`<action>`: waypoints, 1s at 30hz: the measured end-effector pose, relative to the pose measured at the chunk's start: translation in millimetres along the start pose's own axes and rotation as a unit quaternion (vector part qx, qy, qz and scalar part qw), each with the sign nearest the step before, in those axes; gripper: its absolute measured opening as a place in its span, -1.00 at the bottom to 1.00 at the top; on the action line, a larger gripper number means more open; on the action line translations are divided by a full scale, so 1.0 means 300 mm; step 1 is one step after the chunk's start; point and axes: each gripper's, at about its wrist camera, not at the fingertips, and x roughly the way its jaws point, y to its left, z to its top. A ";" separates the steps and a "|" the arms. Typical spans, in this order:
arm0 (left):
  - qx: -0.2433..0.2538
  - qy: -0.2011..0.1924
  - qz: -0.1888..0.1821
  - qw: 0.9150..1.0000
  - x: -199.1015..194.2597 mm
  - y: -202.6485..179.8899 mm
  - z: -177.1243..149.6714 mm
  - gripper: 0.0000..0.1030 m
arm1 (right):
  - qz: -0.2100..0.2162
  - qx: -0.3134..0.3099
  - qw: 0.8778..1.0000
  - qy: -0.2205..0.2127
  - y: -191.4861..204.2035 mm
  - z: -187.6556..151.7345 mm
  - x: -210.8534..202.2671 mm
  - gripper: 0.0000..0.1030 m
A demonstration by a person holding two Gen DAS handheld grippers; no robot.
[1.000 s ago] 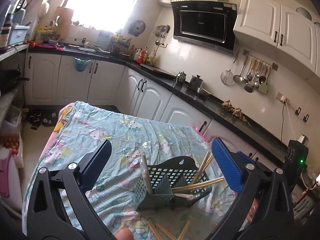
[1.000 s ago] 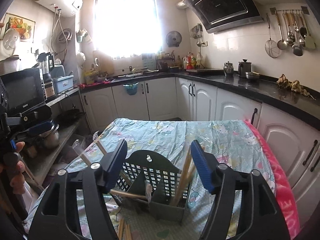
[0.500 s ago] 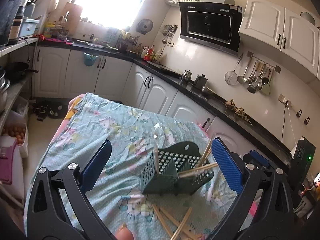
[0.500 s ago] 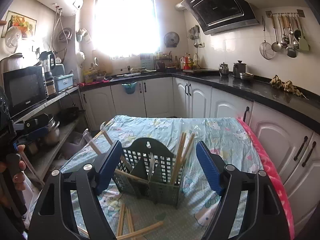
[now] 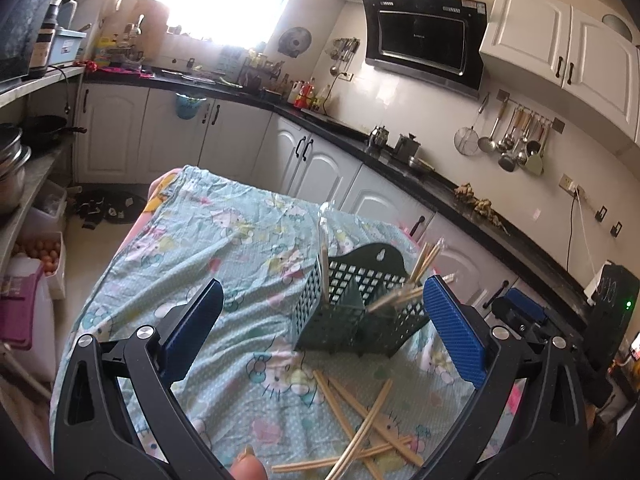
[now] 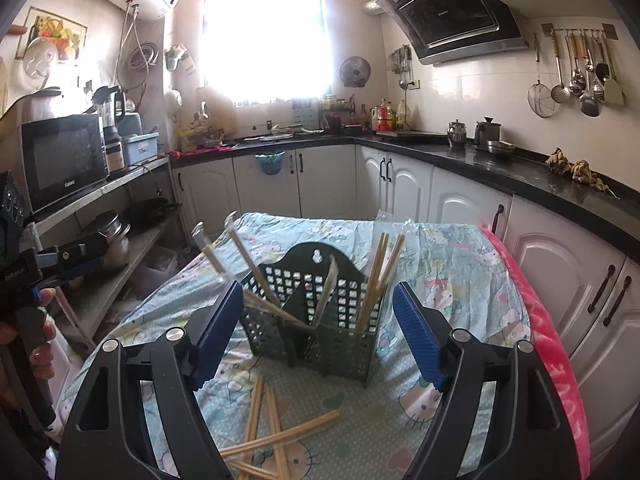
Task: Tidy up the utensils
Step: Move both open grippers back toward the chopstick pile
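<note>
A dark green slotted utensil basket (image 5: pixel 352 312) (image 6: pixel 316 320) stands on a table covered with a light blue cartoon cloth (image 5: pixel 224 256) (image 6: pixel 440 420). Several wooden chopsticks stand in it, some in clear wrappers. More loose chopsticks (image 5: pixel 360 436) (image 6: pixel 268 432) lie crossed on the cloth in front of it. My left gripper (image 5: pixel 320 344) is open and empty, above the loose chopsticks. My right gripper (image 6: pixel 318 336) is open and empty, framing the basket from the near side.
The table's right edge has a pink cloth border (image 6: pixel 544 352). White cabinets and a black counter (image 6: pixel 500 168) run behind and to the right. A shelf with a microwave (image 6: pixel 64 160) and pots stands left. The left gripper's handle (image 6: pixel 44 268) shows at the far left.
Both grippers have pulled back and up from the basket, so it looks smaller and the loose chopsticks in front of it have come into view. Both stay open.
</note>
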 end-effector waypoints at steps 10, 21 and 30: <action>0.016 0.022 0.018 0.999 -0.005 0.008 -0.080 0.79 | 0.007 -0.012 0.999 0.029 0.046 -0.098 -0.010 0.52; 0.030 0.055 0.025 0.998 0.005 0.012 -0.160 0.79 | 0.009 -0.016 0.998 0.058 0.059 -0.166 -0.001 0.52; 0.042 0.076 0.029 0.996 0.011 0.008 -0.217 0.79 | 0.016 -0.025 0.997 0.074 0.081 -0.203 0.011 0.52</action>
